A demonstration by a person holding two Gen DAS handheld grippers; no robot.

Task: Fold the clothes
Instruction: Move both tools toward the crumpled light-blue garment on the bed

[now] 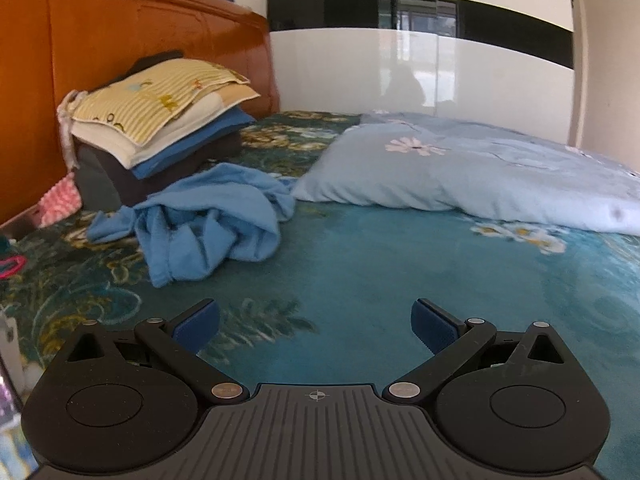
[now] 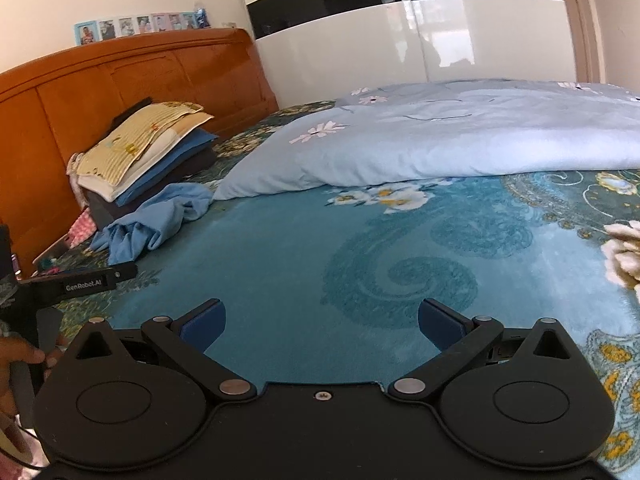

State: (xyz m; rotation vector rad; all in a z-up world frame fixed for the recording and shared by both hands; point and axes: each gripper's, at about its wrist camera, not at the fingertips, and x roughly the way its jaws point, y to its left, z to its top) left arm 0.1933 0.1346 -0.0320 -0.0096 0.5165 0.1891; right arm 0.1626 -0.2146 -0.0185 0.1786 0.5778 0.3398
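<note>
A crumpled light blue garment (image 1: 200, 220) lies on the teal floral bedspread (image 1: 380, 264), ahead and left of my left gripper (image 1: 316, 326), which is open and empty above the bedspread. The garment also shows in the right wrist view (image 2: 156, 220), far left of my right gripper (image 2: 322, 326), which is open and empty. A stack of folded clothes (image 1: 160, 128) with a yellow striped piece on top stands behind the garment by the headboard; it also shows in the right wrist view (image 2: 148, 148).
A light blue flowered duvet (image 1: 480, 168) lies across the far right of the bed (image 2: 460, 136). An orange wooden headboard (image 1: 100, 48) stands at the left. A white and black wardrobe (image 1: 420, 60) is behind. The other gripper's body (image 2: 80, 282) shows at the left.
</note>
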